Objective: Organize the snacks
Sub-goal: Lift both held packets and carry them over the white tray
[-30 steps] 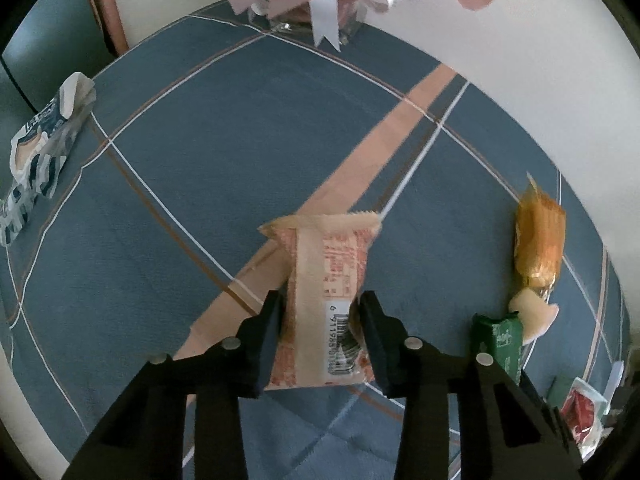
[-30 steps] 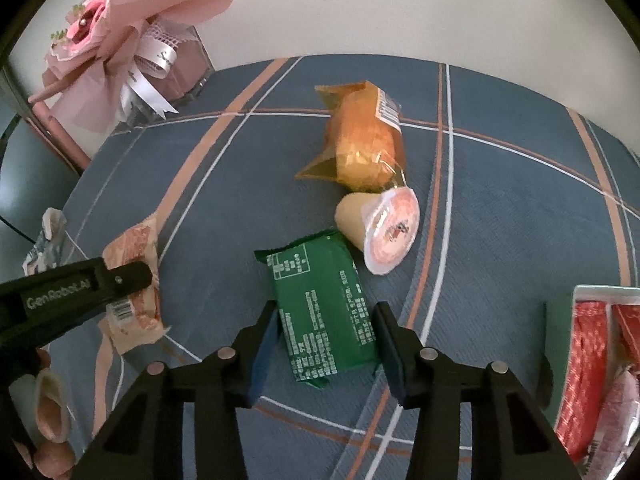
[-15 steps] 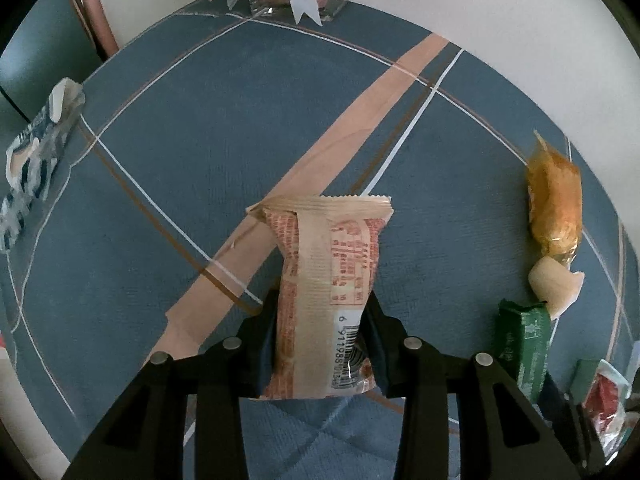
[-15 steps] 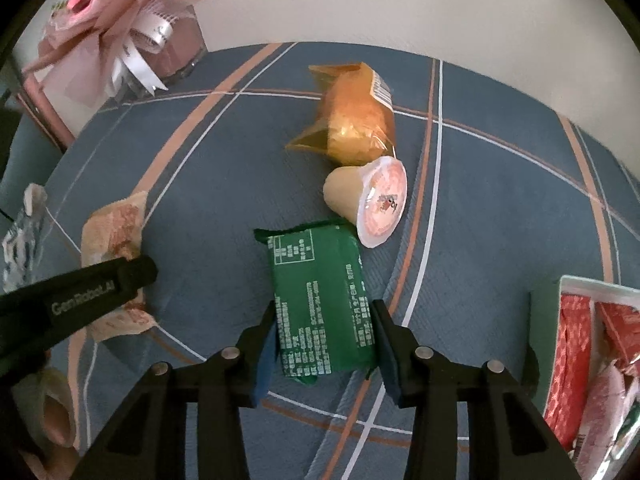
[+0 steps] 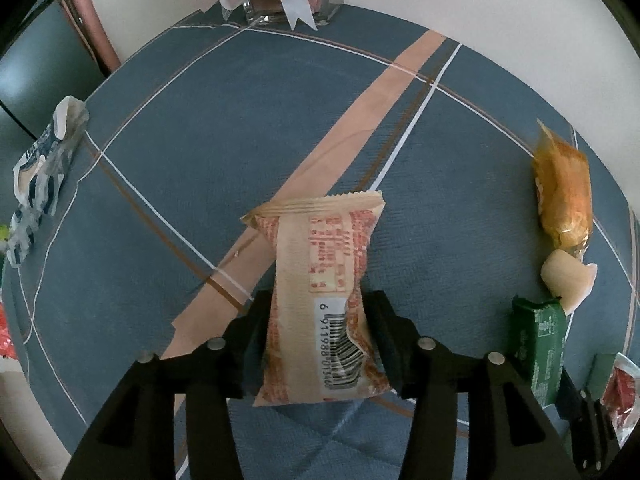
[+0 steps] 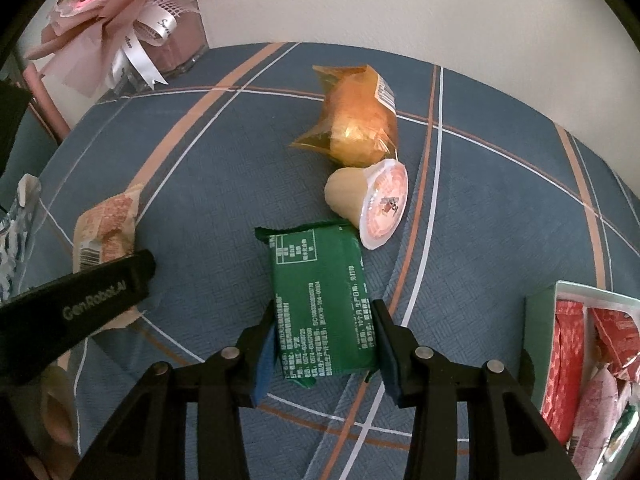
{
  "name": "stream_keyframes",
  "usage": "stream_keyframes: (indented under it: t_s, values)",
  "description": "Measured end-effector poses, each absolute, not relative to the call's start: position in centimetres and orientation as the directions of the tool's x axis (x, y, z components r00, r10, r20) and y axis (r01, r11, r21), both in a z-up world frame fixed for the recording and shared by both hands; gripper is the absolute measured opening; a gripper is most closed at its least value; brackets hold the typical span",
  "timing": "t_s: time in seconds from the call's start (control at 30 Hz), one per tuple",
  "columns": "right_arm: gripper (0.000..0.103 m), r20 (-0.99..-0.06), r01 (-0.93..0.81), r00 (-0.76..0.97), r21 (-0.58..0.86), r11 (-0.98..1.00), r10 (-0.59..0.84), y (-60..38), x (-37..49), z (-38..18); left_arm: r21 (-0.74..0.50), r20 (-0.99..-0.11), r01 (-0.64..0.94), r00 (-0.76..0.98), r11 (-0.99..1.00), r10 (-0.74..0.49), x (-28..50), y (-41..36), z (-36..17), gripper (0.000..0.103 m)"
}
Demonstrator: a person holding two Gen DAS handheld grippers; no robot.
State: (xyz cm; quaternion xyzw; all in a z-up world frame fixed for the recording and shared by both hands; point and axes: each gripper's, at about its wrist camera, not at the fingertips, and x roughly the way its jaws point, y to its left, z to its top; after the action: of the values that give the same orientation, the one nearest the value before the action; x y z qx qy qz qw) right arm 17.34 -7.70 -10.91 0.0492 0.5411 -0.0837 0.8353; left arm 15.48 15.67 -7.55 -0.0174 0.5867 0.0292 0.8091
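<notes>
Nearest the lens in the left wrist view, the left gripper (image 5: 316, 340) has the pale orange-and-cream snack pack (image 5: 320, 300) between its jaws, barcode end down. The jaws are opening, and a thin gap shows at each side of the wrapper, so the pack looks let go rather than pinched; it lies on the blue plaid tablecloth (image 5: 224, 128), across a tan stripe at the middle of the frame.

In the right wrist view, the right gripper (image 6: 324, 336) sits low centre with its jaws closed on the green snack packet (image 6: 320, 300), blue pads pressed to both long edges of its near end. The packet lies flat on the cloth, printed side up.

The step in hand seems to be lifting the green packet toward the green-rimmed tray (image 6: 538, 344) at the lower right edge, which already holds red wrappers. To do it well, keep the squeeze light — the wrapper will crumple — and raise it straight before swinging right, so its far corner does not knock the jelly cup (image 6: 368, 200) lying on its side just beyond.

Farther up, the amber-wrapped snack (image 6: 356, 128) touches the cup. At the upper left, the pink bouquet (image 6: 132, 28) stands at the table's far edge — leave it alone.
</notes>
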Motion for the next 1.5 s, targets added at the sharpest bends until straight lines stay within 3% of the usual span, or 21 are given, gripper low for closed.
stream_keyframes:
  t_s: [0.1,0.5,0.87,1.1,1.2,1.5]
  values:
    - [0.045,-0.914,0.204,0.399,0.010,0.979,-0.074,-7.9,17.3,-10.8,-0.002,-0.950,-0.054,0.311,0.999,0.015,15.5,15.5,-7.4,0.044]
    - [0.043,-0.928,0.219,0.372,0.053,0.974,-0.033,-8.5,17.2,-10.1,-0.084,-0.941,-0.040,0.332,0.996,-0.066,15.2,15.8,-5.4,0.036]
    - [0.042,-0.937,0.252,0.350,0.097,0.963,0.002,-9.5,15.8,-8.0,-0.074,-0.921,-0.010,0.384,0.997,-0.064,13.0,15.3,-1.1,0.035]
    - [0.042,-0.946,0.289,0.324,0.103,0.952,0.004,-10.0,14.7,-7.0,-0.139,-0.919,-0.042,0.376,0.989,-0.114,11.6,15.3,0.4,0.035]
    - [0.033,-0.943,0.297,0.333,0.106,0.949,0.001,-10.1,14.2,-5.9,-0.150,-0.916,-0.039,0.381,0.988,-0.124,10.9,14.6,0.9,0.035]
    - [0.033,-0.936,0.336,0.352,0.142,0.931,0.016,-12.2,12.7,-4.8,-0.148,-0.915,-0.039,0.384,0.988,-0.122,8.9,12.3,2.1,0.035]
